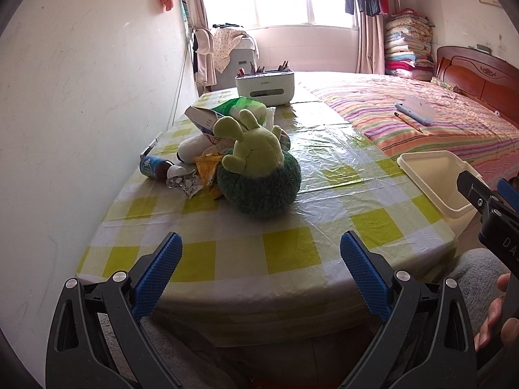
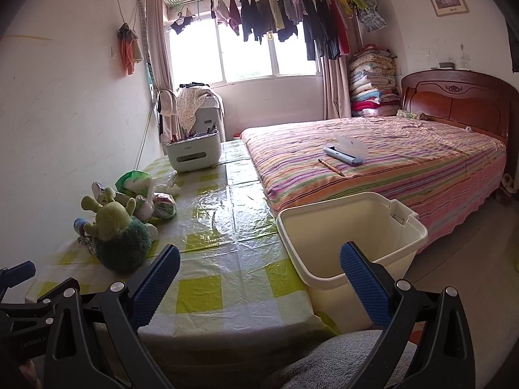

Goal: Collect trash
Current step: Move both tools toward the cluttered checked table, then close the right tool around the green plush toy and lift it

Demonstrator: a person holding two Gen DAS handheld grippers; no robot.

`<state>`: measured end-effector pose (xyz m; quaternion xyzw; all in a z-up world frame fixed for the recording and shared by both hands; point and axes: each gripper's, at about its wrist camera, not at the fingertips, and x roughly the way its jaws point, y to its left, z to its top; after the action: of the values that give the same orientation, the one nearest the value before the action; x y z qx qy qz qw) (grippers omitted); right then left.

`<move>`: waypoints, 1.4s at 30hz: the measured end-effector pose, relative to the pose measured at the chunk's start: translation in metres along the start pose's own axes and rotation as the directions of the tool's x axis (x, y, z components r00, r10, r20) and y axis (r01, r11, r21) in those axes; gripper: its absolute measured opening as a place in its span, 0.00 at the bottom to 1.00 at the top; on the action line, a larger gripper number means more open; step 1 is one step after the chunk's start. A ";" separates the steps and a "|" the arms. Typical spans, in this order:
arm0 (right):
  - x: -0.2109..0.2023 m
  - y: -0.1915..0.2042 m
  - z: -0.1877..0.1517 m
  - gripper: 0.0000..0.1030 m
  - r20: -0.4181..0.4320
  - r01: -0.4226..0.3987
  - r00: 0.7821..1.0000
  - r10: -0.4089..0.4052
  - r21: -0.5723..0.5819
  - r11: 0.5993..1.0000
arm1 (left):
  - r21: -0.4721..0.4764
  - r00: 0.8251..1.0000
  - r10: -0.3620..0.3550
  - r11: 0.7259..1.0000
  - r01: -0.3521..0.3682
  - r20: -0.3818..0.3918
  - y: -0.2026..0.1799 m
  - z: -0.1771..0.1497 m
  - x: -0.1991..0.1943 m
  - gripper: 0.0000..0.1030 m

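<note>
Both my grippers hang wide apart and hold nothing: left gripper point(image 1: 261, 278) low centre, right gripper point(image 2: 259, 288) likewise. Crumpled wrappers and a blue-labelled bottle point(image 1: 155, 166) sit left of centre behind a green plush toy point(image 1: 258, 175); the cream plastic bin point(image 2: 352, 243) waits right. Collecting hasn't begun; next I'd reach left for trash.

Daylight from blown-out window point(image 2: 246, 52); glare on plastic tablecloth point(image 1: 321, 142); strong fisheye bending, dark corner vignetting.
</note>
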<state>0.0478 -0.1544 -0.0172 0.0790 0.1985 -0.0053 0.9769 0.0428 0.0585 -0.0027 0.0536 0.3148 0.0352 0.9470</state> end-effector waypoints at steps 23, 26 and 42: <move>0.102 0.140 0.020 0.94 -0.287 -0.570 0.814 0.505 -0.229 0.789 | -0.275 0.993 0.117 0.955 -0.108 0.017 0.163 0.030 0.051 0.94; 0.120 0.156 0.020 0.94 -0.340 -0.598 0.793 0.506 -0.273 0.754 | -0.266 0.992 0.128 0.957 -0.119 0.019 0.166 0.036 0.062 0.94; 0.185 0.188 0.006 0.94 -0.506 -0.664 0.709 0.492 -0.245 0.706 | -0.266 0.993 0.109 0.957 -0.116 -0.042 0.171 0.047 0.118 0.94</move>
<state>0.2285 0.0344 -0.0552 -0.0686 0.3559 0.3666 0.8569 0.1596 0.2360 -0.0138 -0.0577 0.3166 0.1318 0.9376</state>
